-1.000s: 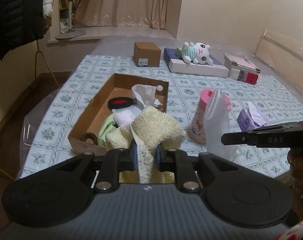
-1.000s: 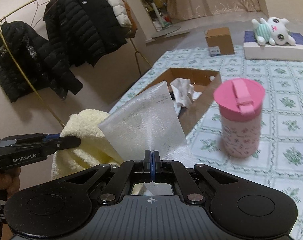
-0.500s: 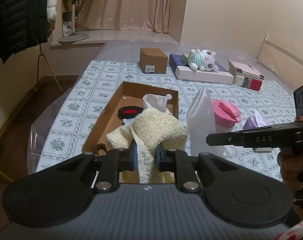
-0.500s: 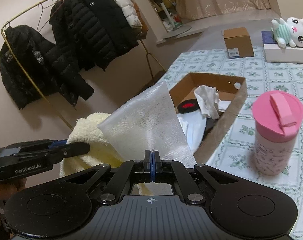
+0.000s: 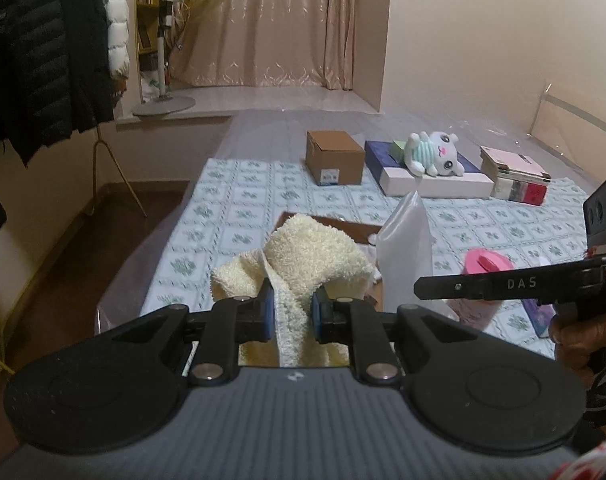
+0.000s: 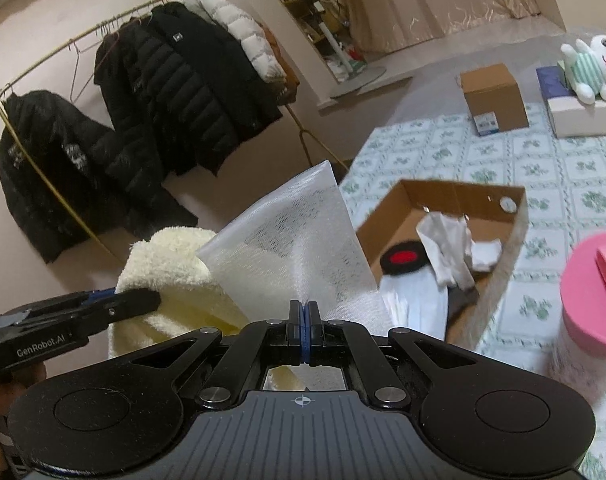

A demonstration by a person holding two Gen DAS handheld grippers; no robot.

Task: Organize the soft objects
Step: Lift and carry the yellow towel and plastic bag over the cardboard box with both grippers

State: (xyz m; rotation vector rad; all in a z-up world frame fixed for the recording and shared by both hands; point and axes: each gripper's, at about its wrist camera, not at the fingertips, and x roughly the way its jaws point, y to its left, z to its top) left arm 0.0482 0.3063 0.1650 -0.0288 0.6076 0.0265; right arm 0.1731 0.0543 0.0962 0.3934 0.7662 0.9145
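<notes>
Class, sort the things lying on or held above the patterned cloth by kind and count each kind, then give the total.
Cardboard boxes: 2 (closed box, open box)
Held soft things: 2 (cream towel, mesh bag)
Plush toys: 1 (white bunny)
Cups: 1 (pink-lidded cup)
Flat white-and-blue boxes: 1
Book stacks: 1
Total: 8

Warm, dim indoor light fills both views. The fisheye lenses bend the walls and darken the corners. The black jackets (image 6: pixel 175 92) lose detail in shadow. The pink cup (image 6: pixel 591 304) is blurred at the right edge, while a faint glare lies on the clear plastic sheet (image 5: pixel 559 120).
</notes>
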